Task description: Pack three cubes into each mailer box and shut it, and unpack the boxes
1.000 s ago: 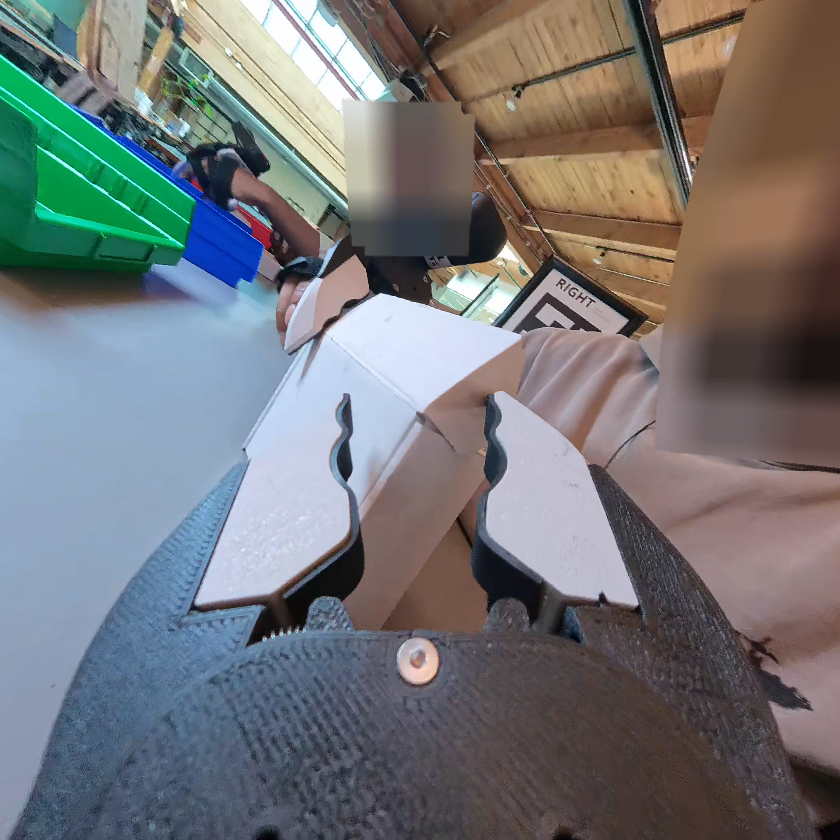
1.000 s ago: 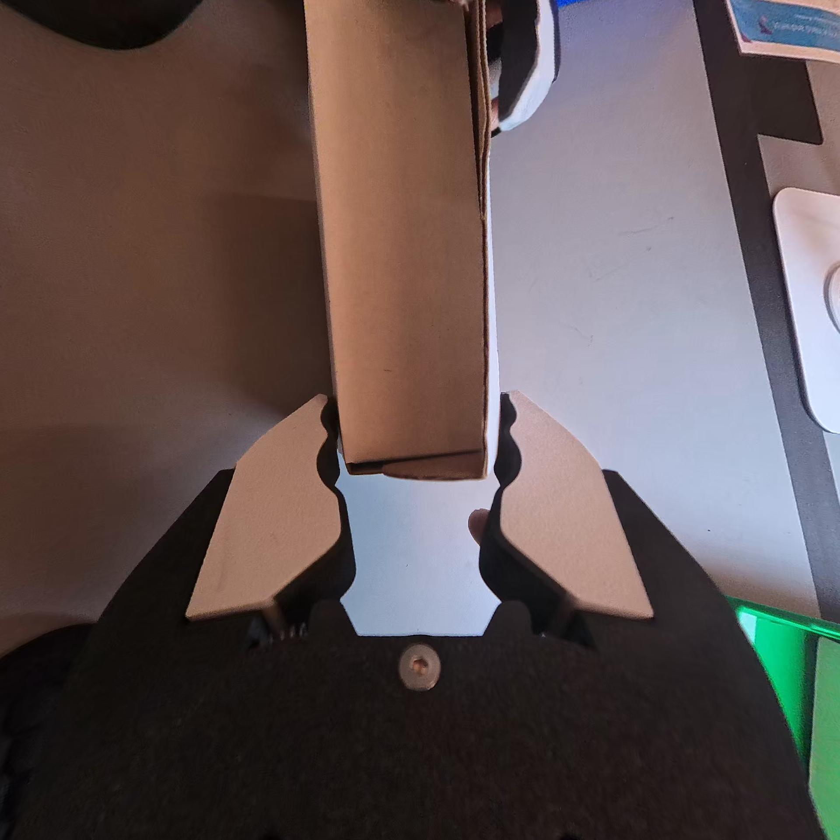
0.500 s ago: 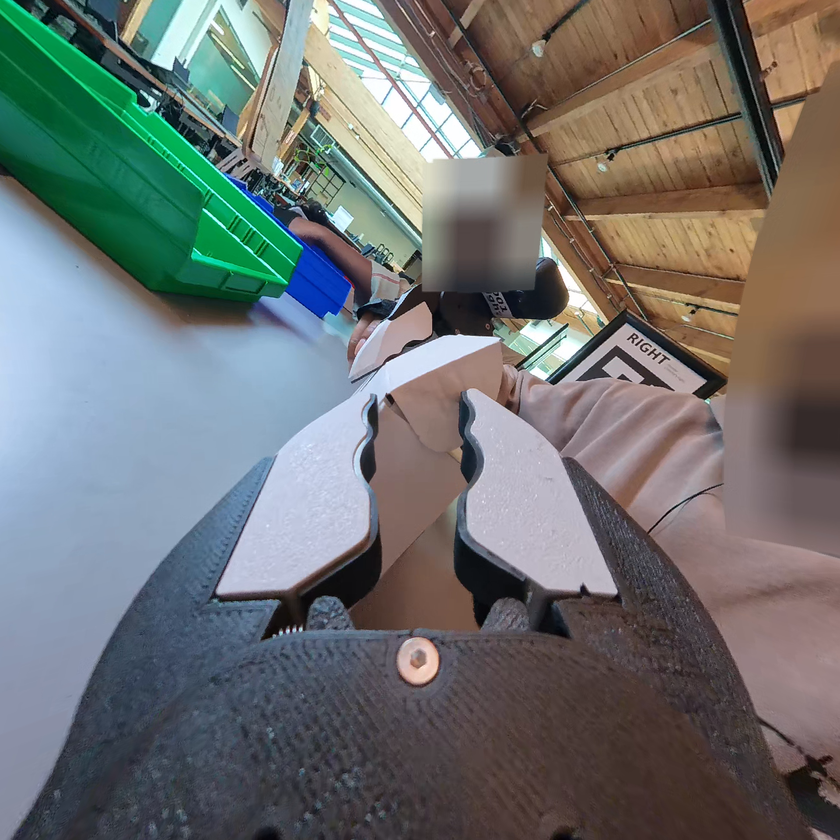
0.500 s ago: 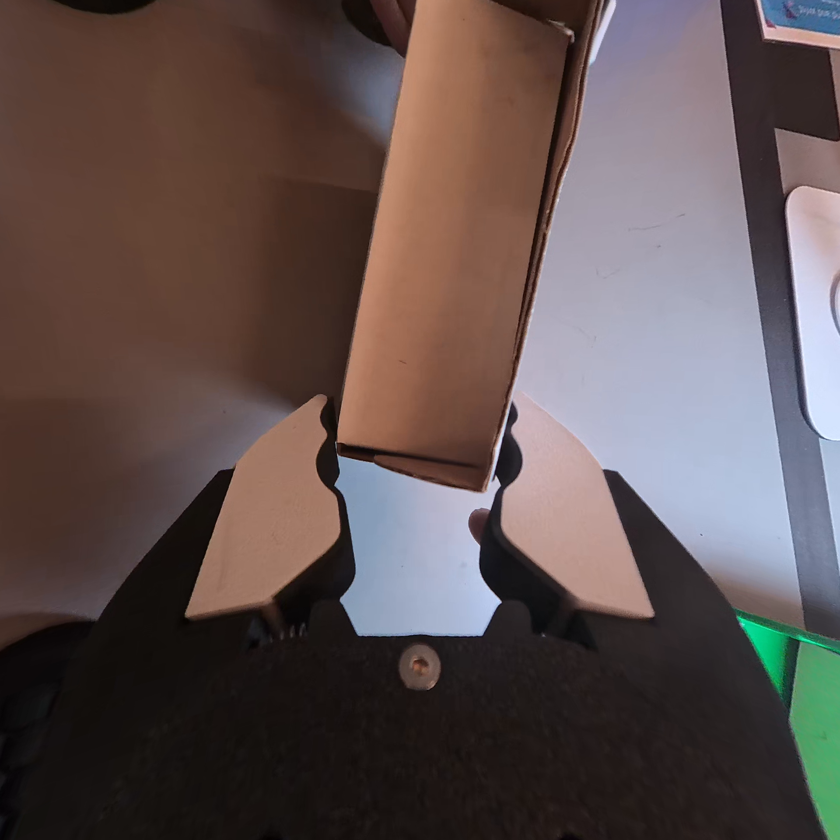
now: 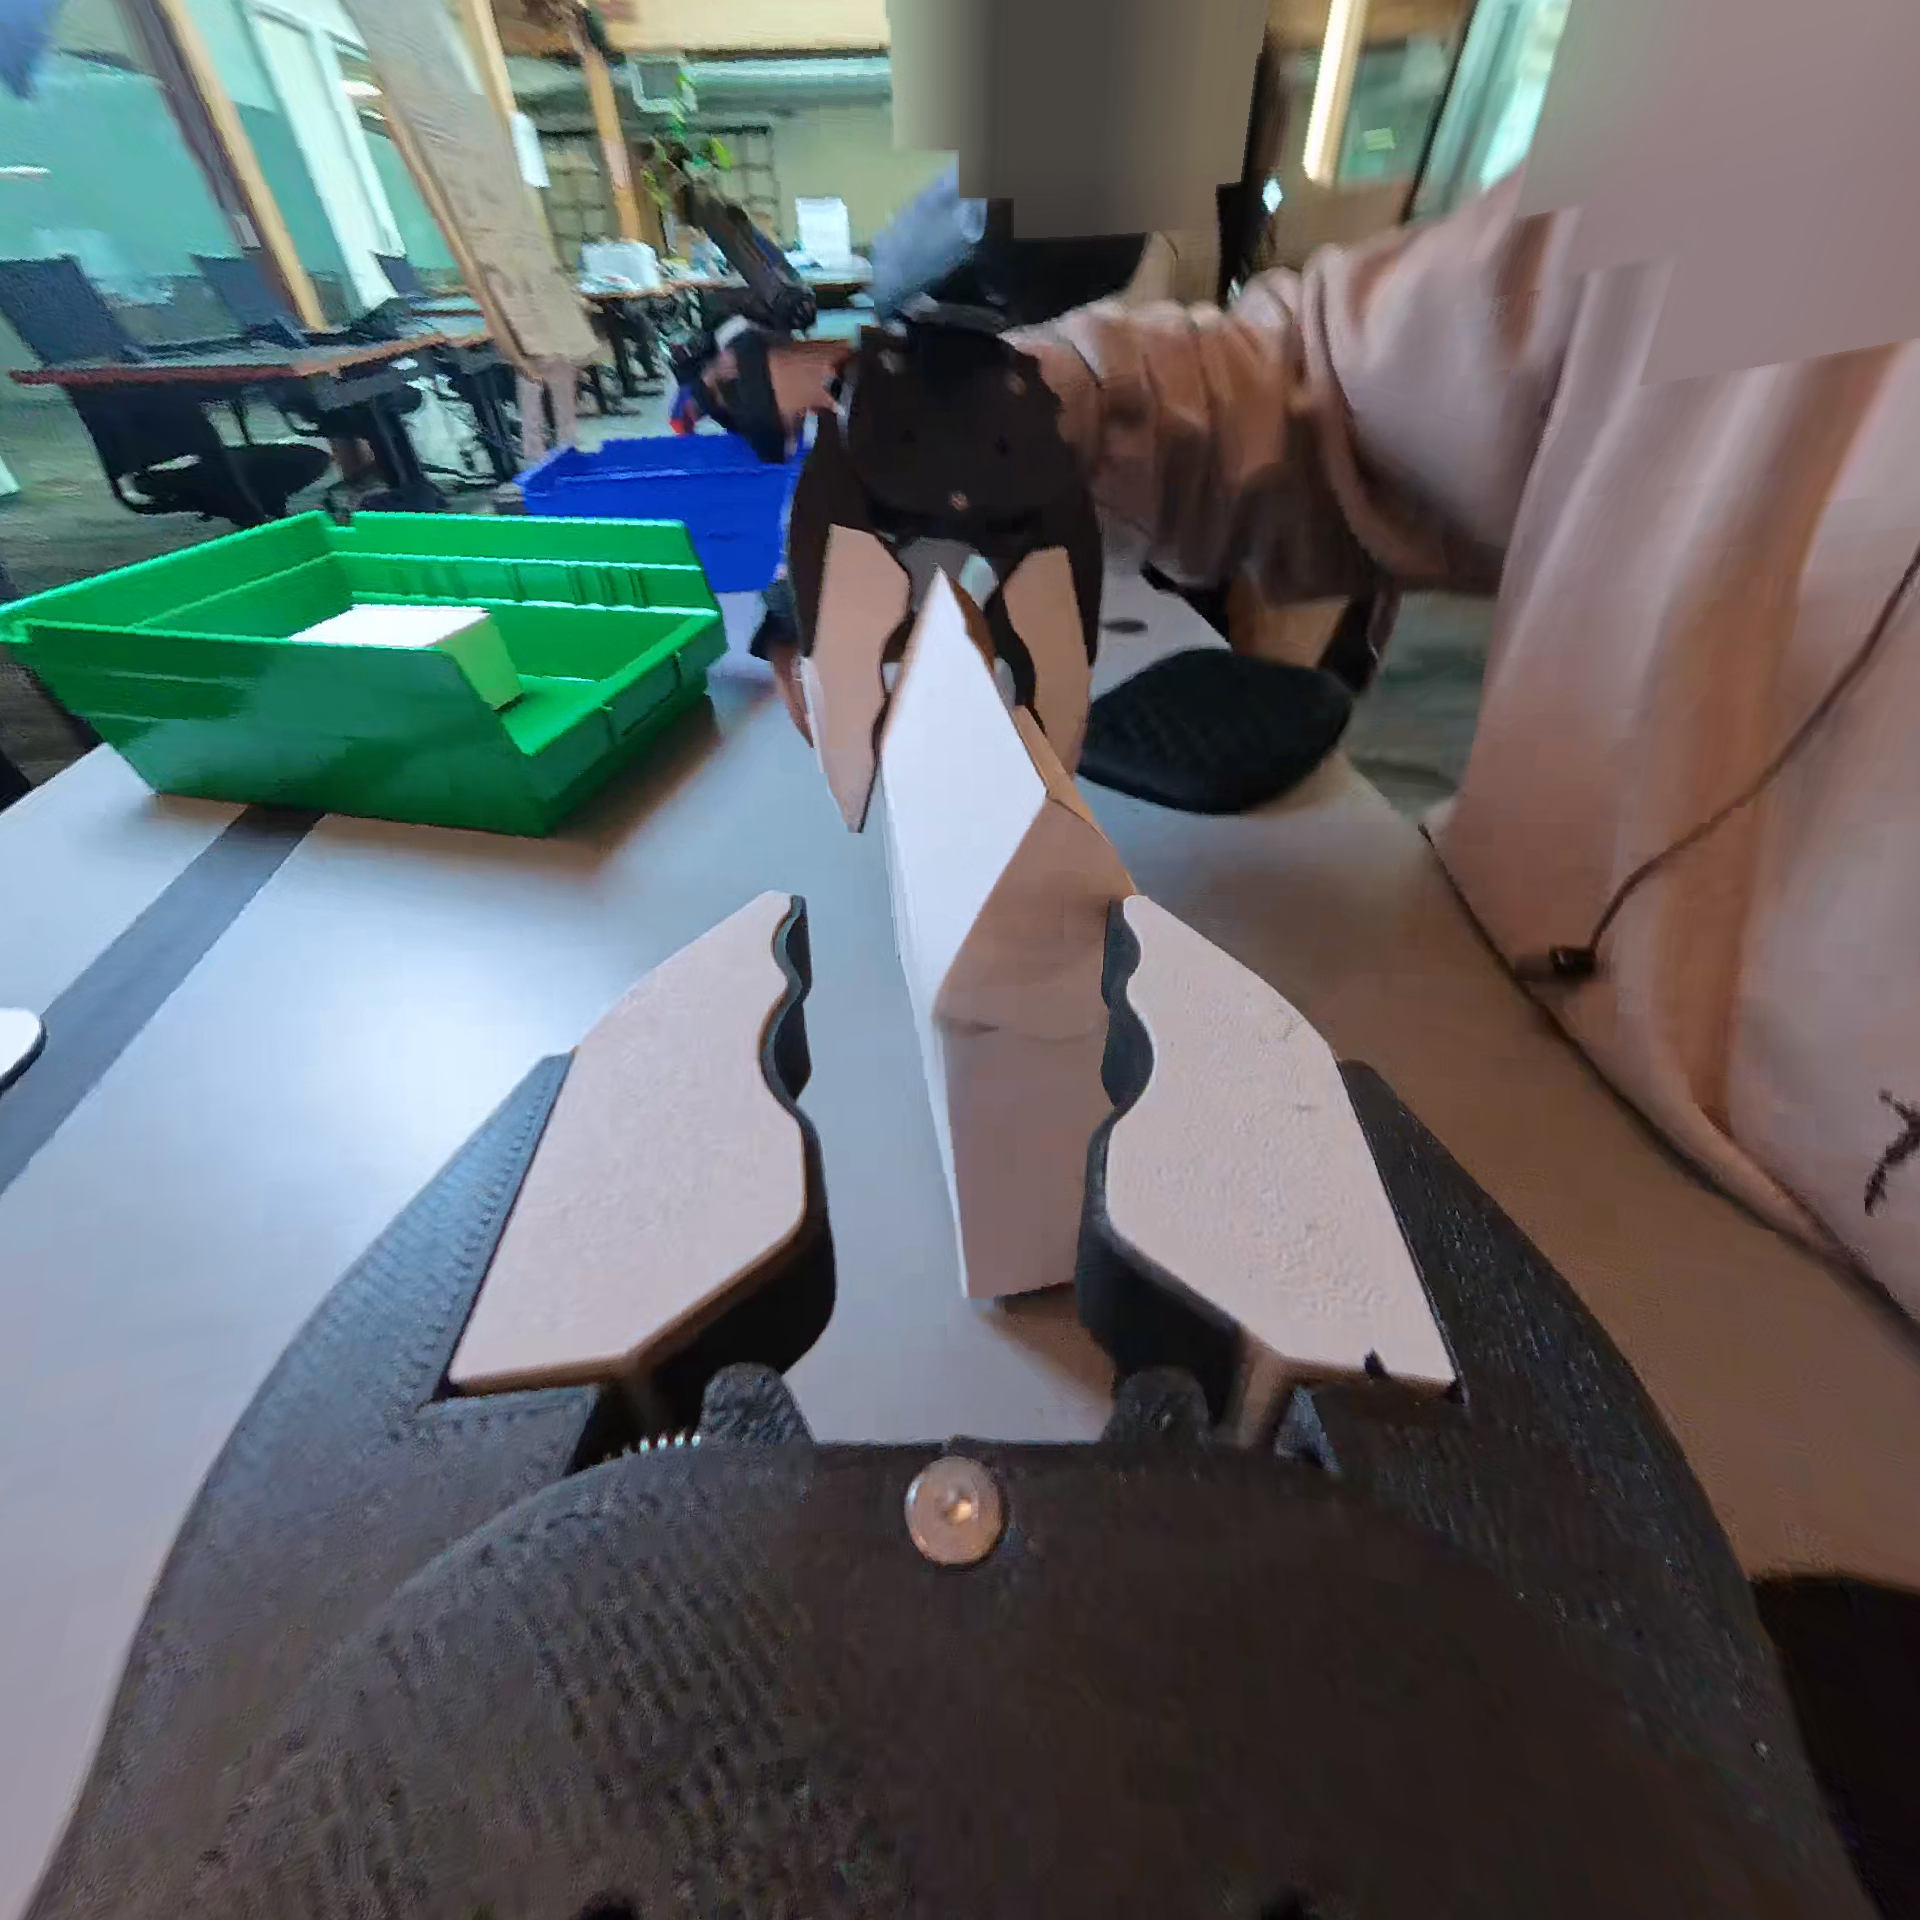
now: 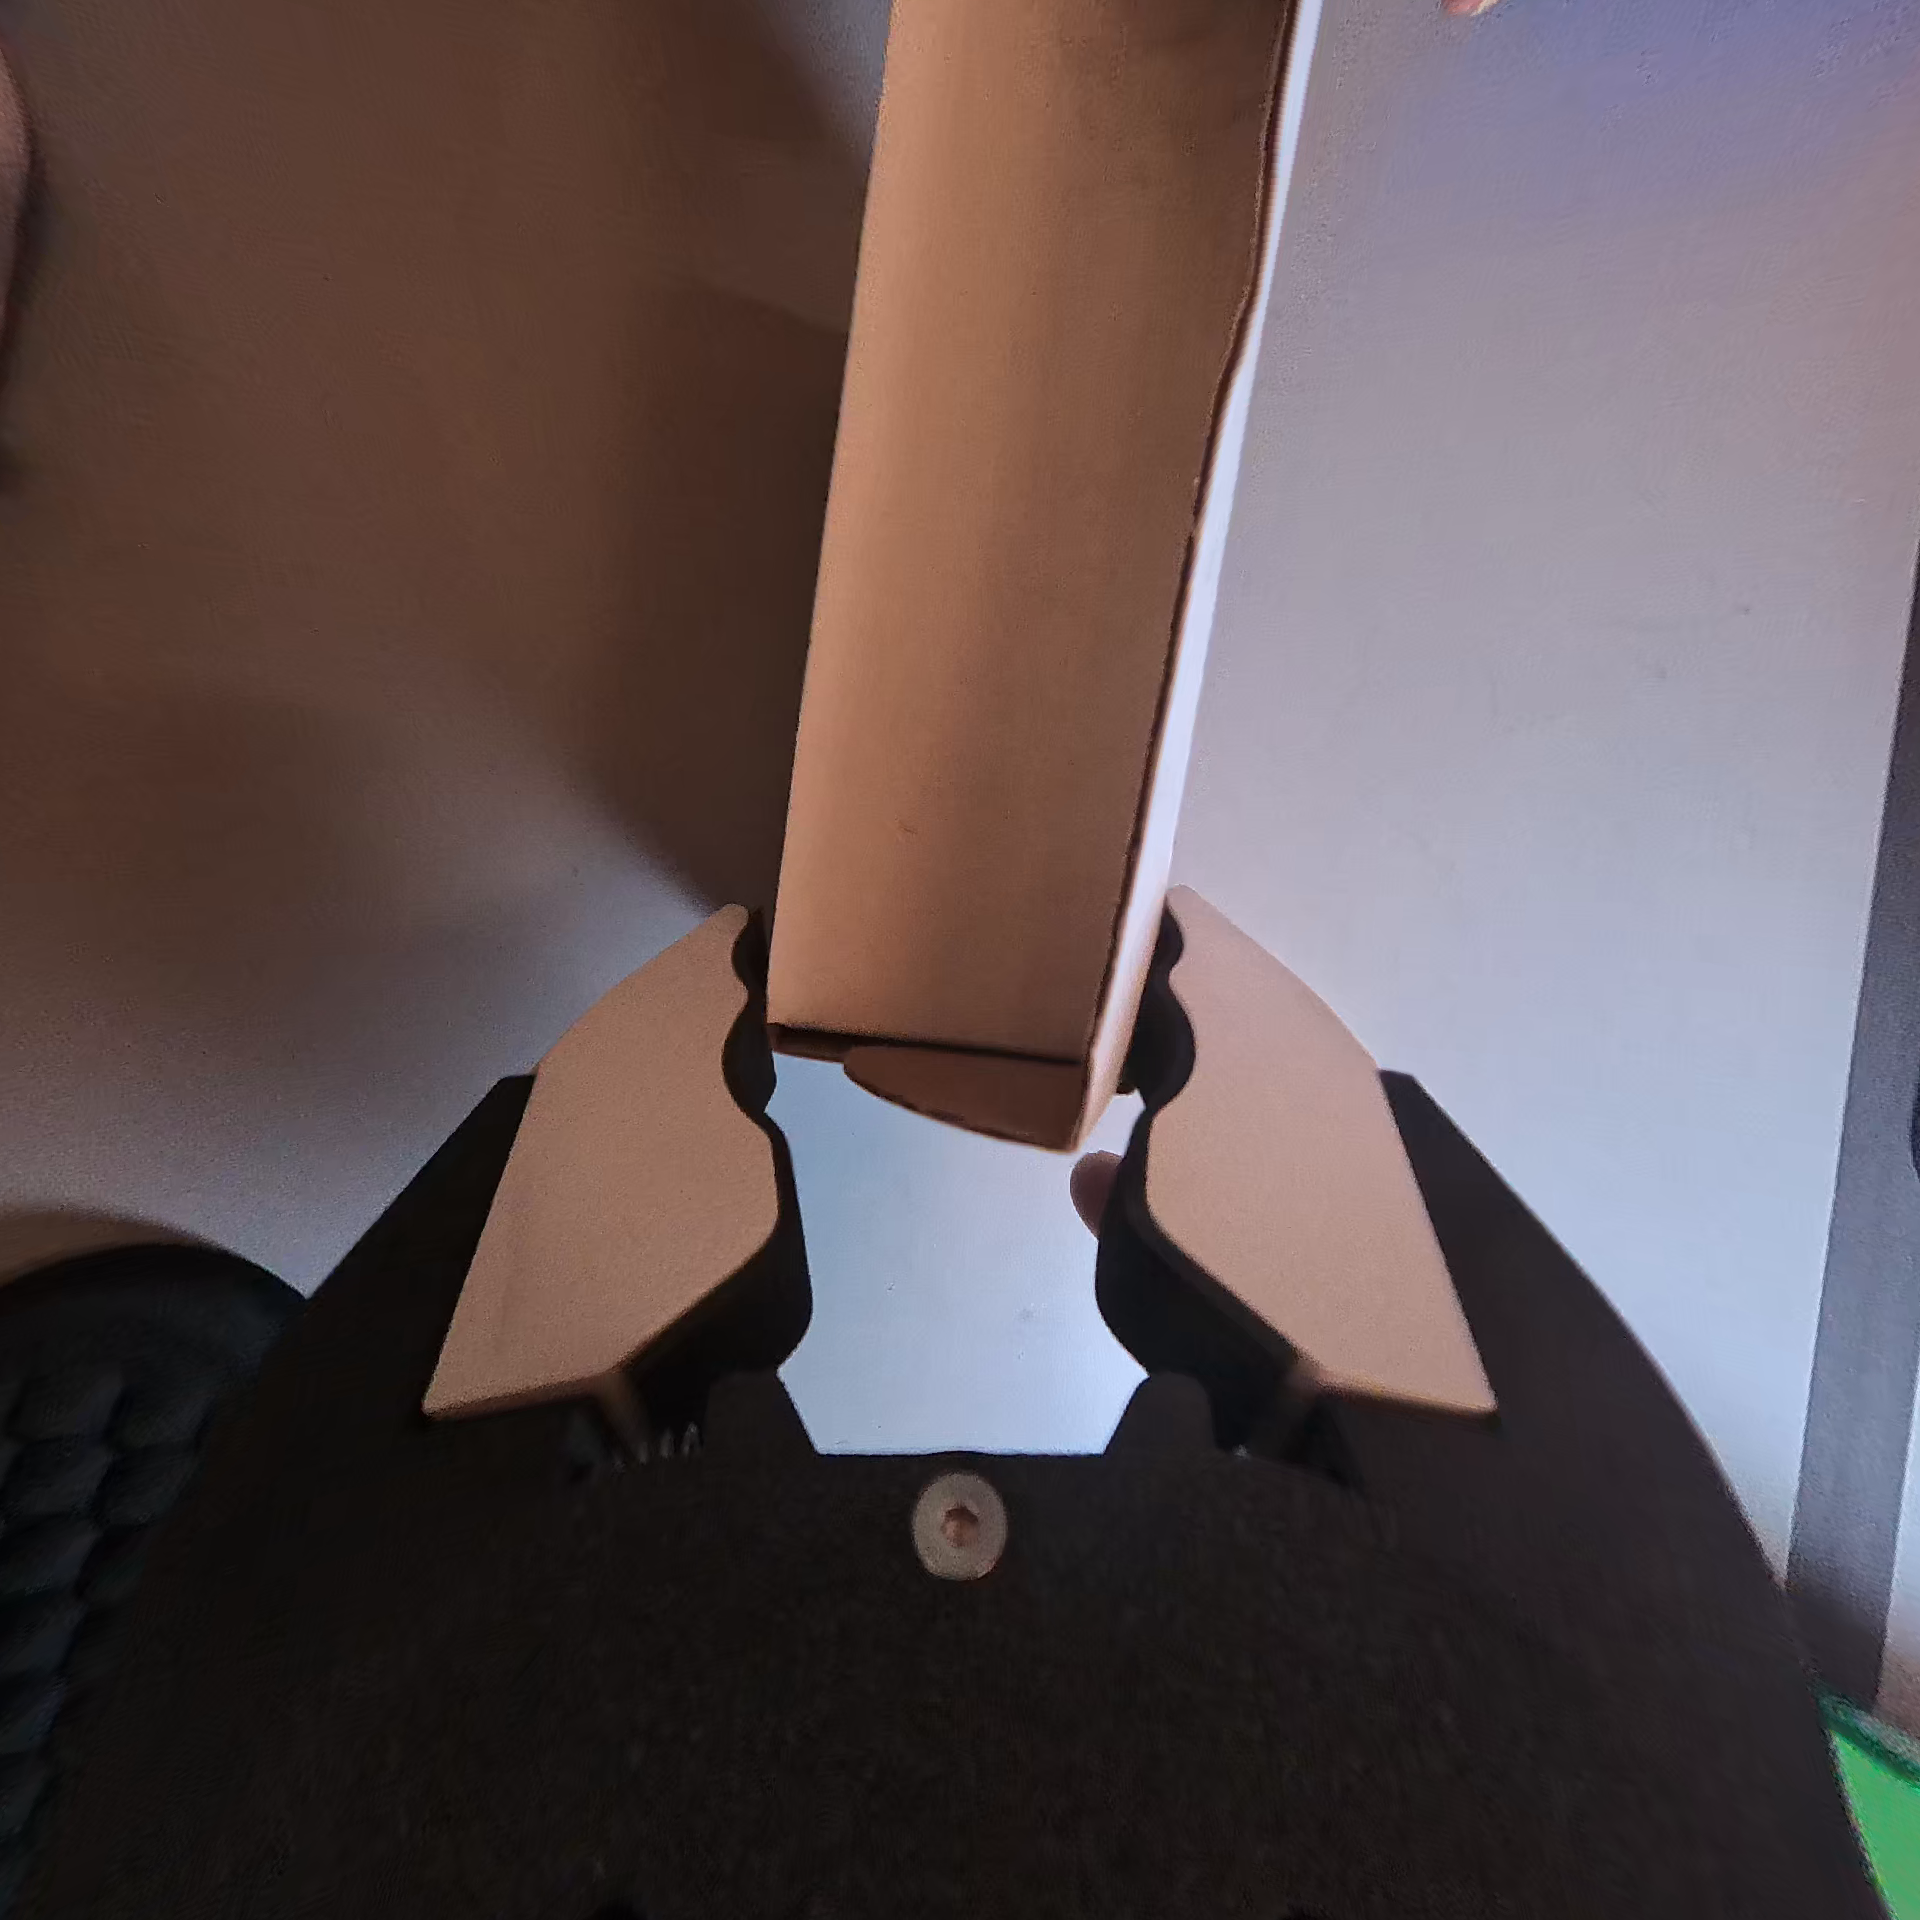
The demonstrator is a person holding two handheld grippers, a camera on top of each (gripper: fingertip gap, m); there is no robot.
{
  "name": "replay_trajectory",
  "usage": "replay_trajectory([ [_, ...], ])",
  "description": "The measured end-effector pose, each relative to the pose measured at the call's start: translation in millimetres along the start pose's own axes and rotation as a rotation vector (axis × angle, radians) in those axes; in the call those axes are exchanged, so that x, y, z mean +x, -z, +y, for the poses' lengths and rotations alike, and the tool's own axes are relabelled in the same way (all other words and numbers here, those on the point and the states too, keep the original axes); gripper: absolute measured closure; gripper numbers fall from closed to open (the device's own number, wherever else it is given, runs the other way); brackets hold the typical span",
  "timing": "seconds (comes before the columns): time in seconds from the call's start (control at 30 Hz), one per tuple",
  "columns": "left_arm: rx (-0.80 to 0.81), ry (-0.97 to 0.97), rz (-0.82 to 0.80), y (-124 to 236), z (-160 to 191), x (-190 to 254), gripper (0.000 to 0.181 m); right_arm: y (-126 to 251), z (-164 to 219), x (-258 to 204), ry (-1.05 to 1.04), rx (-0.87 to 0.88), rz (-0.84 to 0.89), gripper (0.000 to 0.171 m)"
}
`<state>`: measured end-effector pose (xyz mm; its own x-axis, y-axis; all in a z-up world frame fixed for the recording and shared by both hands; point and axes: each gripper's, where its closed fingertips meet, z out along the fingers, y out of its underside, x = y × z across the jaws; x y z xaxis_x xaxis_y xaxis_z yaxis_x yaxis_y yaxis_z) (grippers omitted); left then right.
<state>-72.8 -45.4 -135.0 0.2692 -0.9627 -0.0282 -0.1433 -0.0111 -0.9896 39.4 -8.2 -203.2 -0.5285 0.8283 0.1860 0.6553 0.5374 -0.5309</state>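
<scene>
Mailer box [image 5: 977, 831] is held on edge above the table [image 5: 312, 1039], pinched at its far end by the right gripper [image 6: 961, 1029]. Left gripper [image 5: 951, 1049] is spread around the near end, prob. touching on one side only. Should be squared up w/ the end before closing.

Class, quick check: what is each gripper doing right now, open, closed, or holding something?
Left gripper: open; the white mailer box lies against one finger only.
Right gripper: shut on the mailer box's end.
</scene>
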Motion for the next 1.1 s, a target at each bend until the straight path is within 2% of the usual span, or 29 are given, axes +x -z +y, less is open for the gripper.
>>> replay_trajectory([
  [0.03, -0.04, -0.032, 0.031, -0.5, 1.1, 4.6, 0.128, -0.6, -0.8, -1.0, 0.016, -0.004, -0.016, 0.103],
  [0.13, -0.14, -0.09, 0.132, -1.4, 4.1, 17.6, 0.136, -1.7, -1.7, -1.9, 0.043, -0.022, -0.05, 0.103],
  [0.3, -0.228, -0.059, 0.249, -5.2, 4.6, 30.3, 0.152, -2.4, -1.2, -2.7, 0.05, -0.03, -0.074, 0.103],
  [0.7, -0.004, 0.272, 0.199, -5.4, -3.5, 14.9, 0.156, -0.8, 1.1, -1.8, 0.021, -0.022, -0.047, 0.103],
  [0.9, -0.143, 0.079, 0.152, -3.2, 11.3, 23.9, 0.155, -1.8, -1.3, -2.4, 0.014, -0.011, -0.046, 0.103],
  [1.1, -0.435, -0.308, 0.0, -6.5, 20.1, 29.6, 0.15, -1.7, -0.4, -2.1, -0.007, -0.019, -0.036, 0.104],
])
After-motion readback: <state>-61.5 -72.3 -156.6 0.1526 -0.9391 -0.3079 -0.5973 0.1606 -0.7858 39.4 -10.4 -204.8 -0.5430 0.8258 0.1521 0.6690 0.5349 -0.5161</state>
